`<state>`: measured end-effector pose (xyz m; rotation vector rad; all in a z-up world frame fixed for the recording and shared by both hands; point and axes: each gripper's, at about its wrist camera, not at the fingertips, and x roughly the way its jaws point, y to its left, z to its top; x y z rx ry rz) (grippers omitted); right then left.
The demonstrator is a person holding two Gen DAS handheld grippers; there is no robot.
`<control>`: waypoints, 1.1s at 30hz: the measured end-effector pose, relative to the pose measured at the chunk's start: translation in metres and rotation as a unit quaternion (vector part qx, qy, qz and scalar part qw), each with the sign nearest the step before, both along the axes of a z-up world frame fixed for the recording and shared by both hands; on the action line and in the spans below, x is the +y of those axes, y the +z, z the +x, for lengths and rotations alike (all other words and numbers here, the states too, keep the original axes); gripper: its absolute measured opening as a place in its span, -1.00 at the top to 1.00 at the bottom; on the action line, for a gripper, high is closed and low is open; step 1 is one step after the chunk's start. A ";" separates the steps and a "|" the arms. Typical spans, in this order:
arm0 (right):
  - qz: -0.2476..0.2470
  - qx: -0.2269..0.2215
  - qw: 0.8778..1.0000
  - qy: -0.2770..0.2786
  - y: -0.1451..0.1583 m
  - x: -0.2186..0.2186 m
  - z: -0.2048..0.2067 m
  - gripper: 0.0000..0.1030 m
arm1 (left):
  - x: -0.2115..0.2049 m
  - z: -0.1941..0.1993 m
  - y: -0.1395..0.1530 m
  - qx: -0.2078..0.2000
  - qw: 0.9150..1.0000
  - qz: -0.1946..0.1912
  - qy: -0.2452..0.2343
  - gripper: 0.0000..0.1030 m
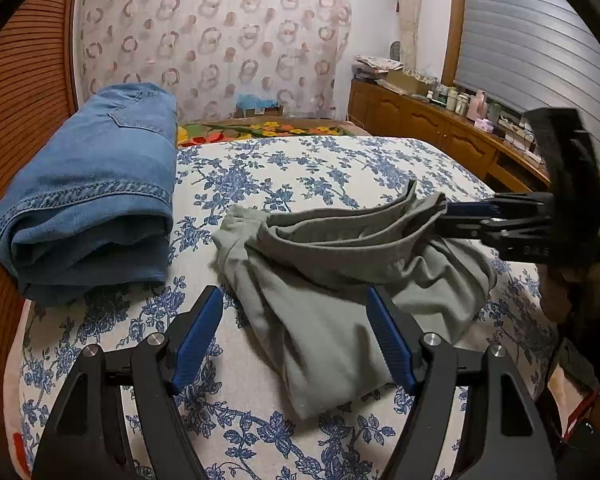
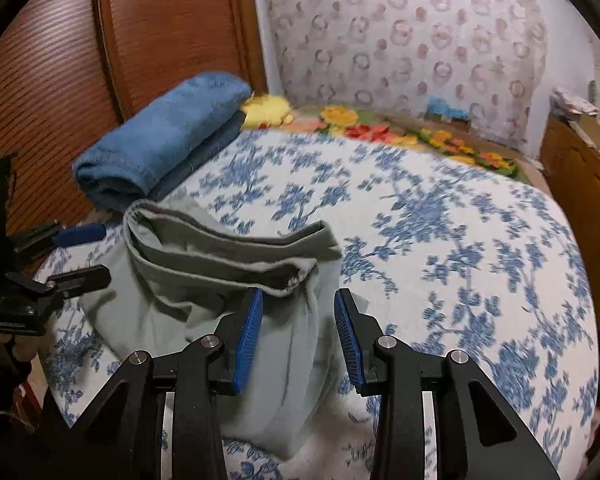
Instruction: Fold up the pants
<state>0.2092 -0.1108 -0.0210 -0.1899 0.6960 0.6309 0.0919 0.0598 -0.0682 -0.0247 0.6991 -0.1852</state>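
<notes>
We see the left tongs (image 1: 296, 336) spread wide, released, hovering over the near edge of the grey-green pants (image 1: 340, 280). The right tongs (image 2: 298, 340) stand partly apart with a fold of the pants between the pads; we cannot tell whether they press it. The pants lie folded on the bed (image 2: 460, 220), long axis running from the near edge towards the far left, loose layered edges on top. Behind them, folded blue jeans (image 1: 96, 184) rest beside the wooden headboard (image 2: 60, 60).
</notes>
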 end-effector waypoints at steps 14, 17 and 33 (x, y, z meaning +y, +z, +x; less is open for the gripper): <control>0.001 0.025 0.999 0.048 -0.002 0.020 0.039 0.55 | 0.002 0.005 -0.011 0.013 1.000 -0.002 0.002 -0.45; 0.002 0.034 0.998 0.060 -0.006 0.024 0.042 0.87 | 0.001 0.008 -0.012 0.018 1.000 0.002 0.001 -0.45; 0.013 0.004 0.999 -0.045 -0.001 0.007 0.050 0.93 | 0.003 0.051 0.001 0.028 1.000 0.011 0.007 -0.45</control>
